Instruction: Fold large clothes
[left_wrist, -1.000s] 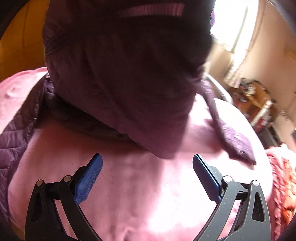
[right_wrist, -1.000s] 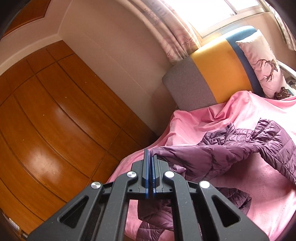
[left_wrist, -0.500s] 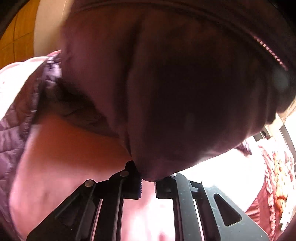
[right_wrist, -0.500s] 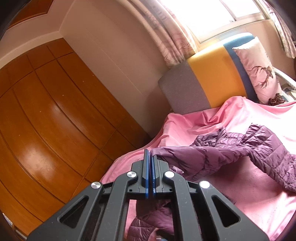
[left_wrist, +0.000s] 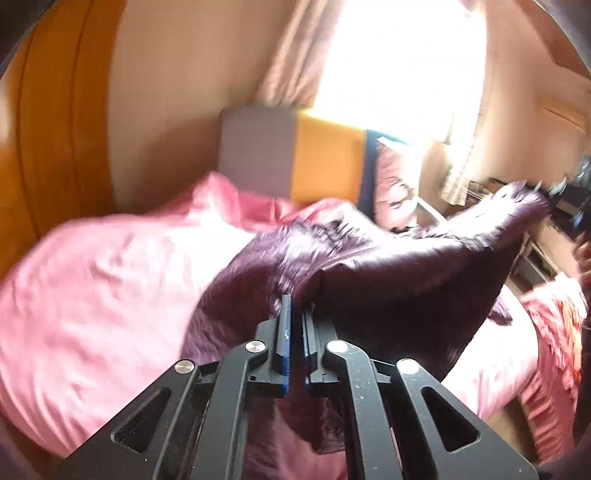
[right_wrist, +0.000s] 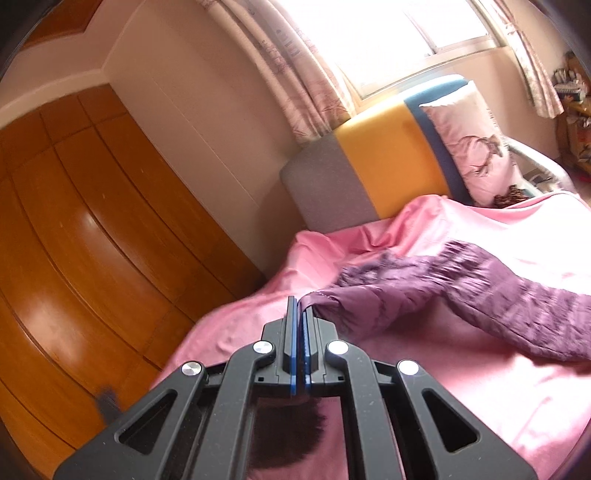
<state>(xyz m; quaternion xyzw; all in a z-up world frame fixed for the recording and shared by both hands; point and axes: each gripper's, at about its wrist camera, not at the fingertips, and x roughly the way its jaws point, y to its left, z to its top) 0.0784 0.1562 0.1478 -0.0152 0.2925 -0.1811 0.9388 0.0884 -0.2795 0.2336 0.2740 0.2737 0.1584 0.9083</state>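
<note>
A purple quilted jacket (left_wrist: 388, 280) hangs stretched above a bed with a pink sheet (left_wrist: 92, 295). My left gripper (left_wrist: 295, 314) is shut on an edge of the jacket, with dark fabric bunched to the right of the fingers. In the right wrist view the jacket (right_wrist: 480, 295) stretches right across the pink sheet (right_wrist: 461, 387). My right gripper (right_wrist: 297, 317) is shut on another edge of it, with fabric hanging below the fingers.
A grey, yellow and blue headboard (right_wrist: 376, 170) stands at the far end with a pillow (right_wrist: 469, 140) against it. A wooden wardrobe (right_wrist: 74, 258) lines the left side. A red-orange blanket (left_wrist: 554, 350) and cluttered shelves (left_wrist: 565, 206) are on the right.
My left gripper went from open above the sheet to shut on the jacket, then lifted and swung up toward the headboard. My right gripper stayed shut and pulled the jacket out straighter.
</note>
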